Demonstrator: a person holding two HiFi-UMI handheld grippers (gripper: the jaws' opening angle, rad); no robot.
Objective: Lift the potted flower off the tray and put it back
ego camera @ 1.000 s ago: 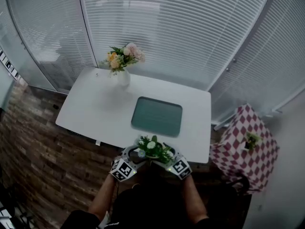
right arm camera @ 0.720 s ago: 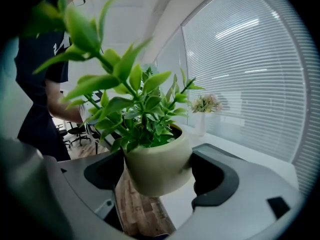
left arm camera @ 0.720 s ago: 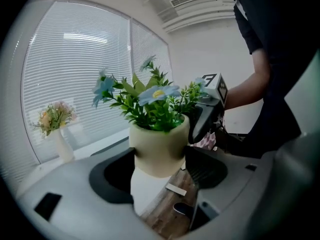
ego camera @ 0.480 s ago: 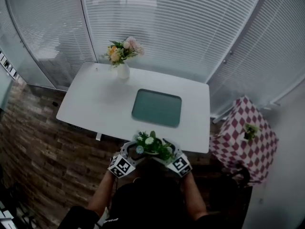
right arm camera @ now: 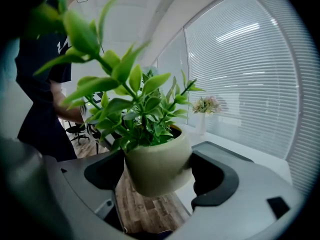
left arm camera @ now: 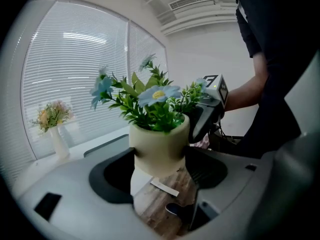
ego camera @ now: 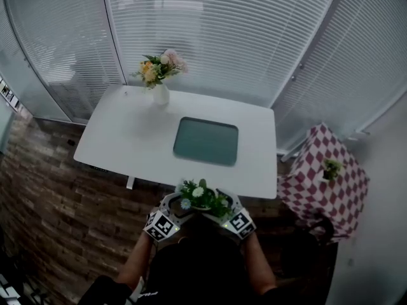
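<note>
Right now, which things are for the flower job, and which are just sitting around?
For the job: potted flower, gripped by left gripper and right gripper; green tray on the white table.
Just sitting around: vase of flowers; checked table with a small plant.

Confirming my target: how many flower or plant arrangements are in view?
3. The potted flower, held between the left claw and right claw; a vase of flowers at the white table's far left corner; a small potted plant on the checkered table, right.
</note>
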